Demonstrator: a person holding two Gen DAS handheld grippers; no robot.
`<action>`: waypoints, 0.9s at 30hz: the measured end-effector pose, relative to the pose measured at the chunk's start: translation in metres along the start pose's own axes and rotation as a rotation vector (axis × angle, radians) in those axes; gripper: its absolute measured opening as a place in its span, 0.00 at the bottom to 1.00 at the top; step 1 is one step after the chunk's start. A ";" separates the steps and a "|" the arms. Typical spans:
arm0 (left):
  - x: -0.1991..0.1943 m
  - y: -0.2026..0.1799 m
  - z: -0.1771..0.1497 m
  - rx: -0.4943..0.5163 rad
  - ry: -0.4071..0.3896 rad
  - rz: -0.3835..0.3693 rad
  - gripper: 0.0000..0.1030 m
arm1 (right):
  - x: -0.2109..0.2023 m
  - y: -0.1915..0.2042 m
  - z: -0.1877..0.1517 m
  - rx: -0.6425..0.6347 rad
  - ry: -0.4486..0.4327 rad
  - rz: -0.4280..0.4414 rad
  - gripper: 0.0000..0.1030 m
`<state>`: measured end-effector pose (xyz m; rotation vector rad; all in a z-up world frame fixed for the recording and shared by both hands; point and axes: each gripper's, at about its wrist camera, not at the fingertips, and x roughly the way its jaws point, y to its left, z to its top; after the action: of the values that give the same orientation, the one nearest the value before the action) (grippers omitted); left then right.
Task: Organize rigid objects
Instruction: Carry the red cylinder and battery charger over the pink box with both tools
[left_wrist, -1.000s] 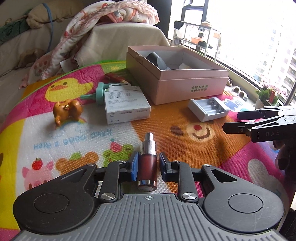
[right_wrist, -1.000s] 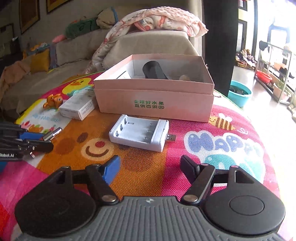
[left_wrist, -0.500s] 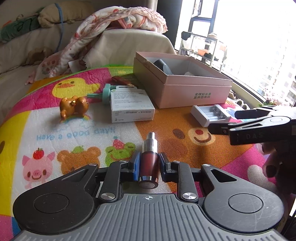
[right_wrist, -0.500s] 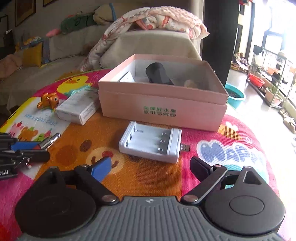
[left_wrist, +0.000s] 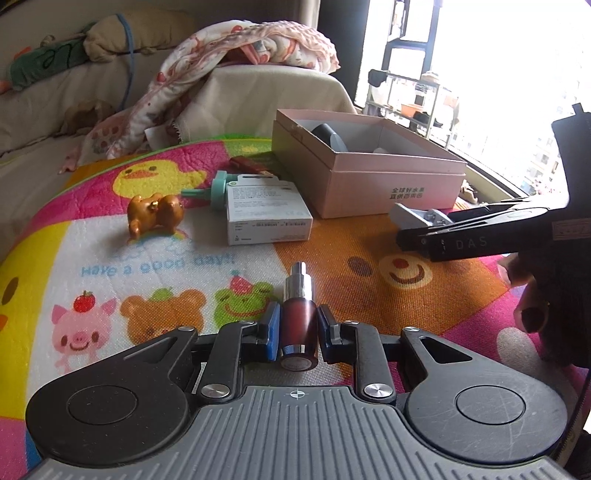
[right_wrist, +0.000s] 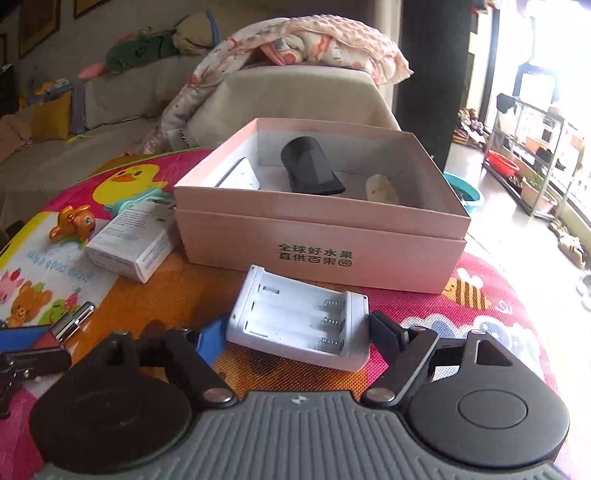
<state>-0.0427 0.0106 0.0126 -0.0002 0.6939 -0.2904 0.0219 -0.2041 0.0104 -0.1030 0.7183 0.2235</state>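
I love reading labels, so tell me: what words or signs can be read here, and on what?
"全球好水果 直供百果园": green print on the pink box.
"DAS": on the right tongs, seen from the left camera.
"Have a good day!!": blue letters on the play mat, mirrored in print.
White carton: small print, too blurred to read.
Battery charger: no text visible.

Landmark: open pink cardboard box on cartoon-print play mat
In box: black cylinder
Before box: white plastic battery charger
Left of box: white rectangular carton; golden animal figurine farther left
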 end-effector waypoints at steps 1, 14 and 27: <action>0.001 -0.001 0.001 0.010 -0.001 0.005 0.24 | -0.004 0.001 -0.001 -0.015 -0.002 0.020 0.78; -0.031 -0.033 0.030 0.128 -0.066 -0.194 0.23 | -0.107 -0.019 -0.008 -0.160 -0.201 0.065 0.78; 0.073 -0.045 0.198 0.049 -0.190 -0.232 0.23 | -0.101 -0.055 0.107 -0.067 -0.469 -0.054 0.78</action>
<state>0.1235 -0.0710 0.1234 -0.0618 0.4981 -0.5235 0.0297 -0.2566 0.1590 -0.1281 0.2416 0.2096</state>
